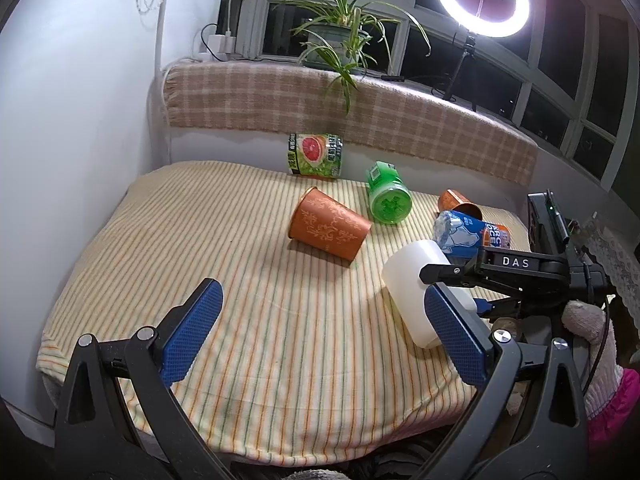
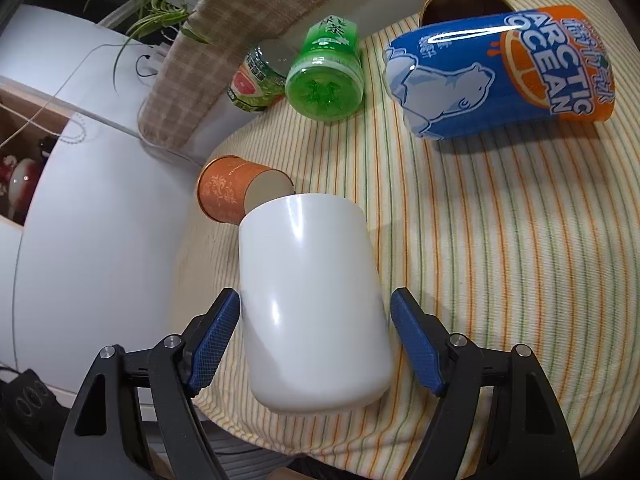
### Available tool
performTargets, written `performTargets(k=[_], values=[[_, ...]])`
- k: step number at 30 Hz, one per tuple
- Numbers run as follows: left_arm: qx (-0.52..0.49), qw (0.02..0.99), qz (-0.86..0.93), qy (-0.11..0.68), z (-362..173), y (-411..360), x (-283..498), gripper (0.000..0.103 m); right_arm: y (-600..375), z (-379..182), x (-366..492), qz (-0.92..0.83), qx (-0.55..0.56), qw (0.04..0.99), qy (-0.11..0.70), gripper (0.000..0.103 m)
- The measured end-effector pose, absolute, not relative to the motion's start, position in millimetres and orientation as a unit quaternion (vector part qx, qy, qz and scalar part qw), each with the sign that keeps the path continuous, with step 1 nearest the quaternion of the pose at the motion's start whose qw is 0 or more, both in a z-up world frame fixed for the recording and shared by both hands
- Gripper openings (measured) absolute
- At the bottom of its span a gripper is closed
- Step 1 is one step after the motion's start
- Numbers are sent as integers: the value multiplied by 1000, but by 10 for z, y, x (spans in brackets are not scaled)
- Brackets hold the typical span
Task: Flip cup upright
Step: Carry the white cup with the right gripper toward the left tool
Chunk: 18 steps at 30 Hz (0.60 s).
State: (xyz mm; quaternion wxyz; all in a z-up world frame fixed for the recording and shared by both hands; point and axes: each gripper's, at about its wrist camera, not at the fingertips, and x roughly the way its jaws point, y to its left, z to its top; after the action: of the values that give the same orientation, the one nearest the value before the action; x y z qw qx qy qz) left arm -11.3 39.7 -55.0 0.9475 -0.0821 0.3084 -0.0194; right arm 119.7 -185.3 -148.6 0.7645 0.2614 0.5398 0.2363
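A white cup [image 2: 312, 304] lies on its side on the striped cloth [image 2: 500, 280], its closed base toward the right wrist camera. My right gripper [image 2: 316, 340] is open with its blue pads on either side of the cup; the left pad [image 2: 214, 344] is at the cup's wall, the right pad [image 2: 416, 348] stands slightly apart. In the left wrist view the white cup [image 1: 416, 280] lies at the right with the right gripper [image 1: 452, 284] around it. My left gripper [image 1: 320, 336] is open and empty above the near part of the cloth.
An orange patterned cup [image 1: 328, 224] lies on its side mid-table. A green bottle [image 1: 388, 196], a grapefruit can [image 1: 316, 156], a blue Arctic Ocean can [image 2: 500, 72] and a copper cup [image 2: 460, 0] lie behind. A plaid ledge [image 1: 360, 104] borders the back; a white wall [image 1: 72, 160] stands left.
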Motion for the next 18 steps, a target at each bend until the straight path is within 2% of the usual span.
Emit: performTargets(k=[9,13,18], values=[[-122,927,-71,346,-640,320,96,103,-2173,-1265,890,236,236,798,502,78],[-171,903,-109,380,-737,302,278,96,-2313,-1117,664,216,201,830,473,78],[-246,856,-156,427,-915,267,571,92,-2509,-997,380,168,149,871,437,78]])
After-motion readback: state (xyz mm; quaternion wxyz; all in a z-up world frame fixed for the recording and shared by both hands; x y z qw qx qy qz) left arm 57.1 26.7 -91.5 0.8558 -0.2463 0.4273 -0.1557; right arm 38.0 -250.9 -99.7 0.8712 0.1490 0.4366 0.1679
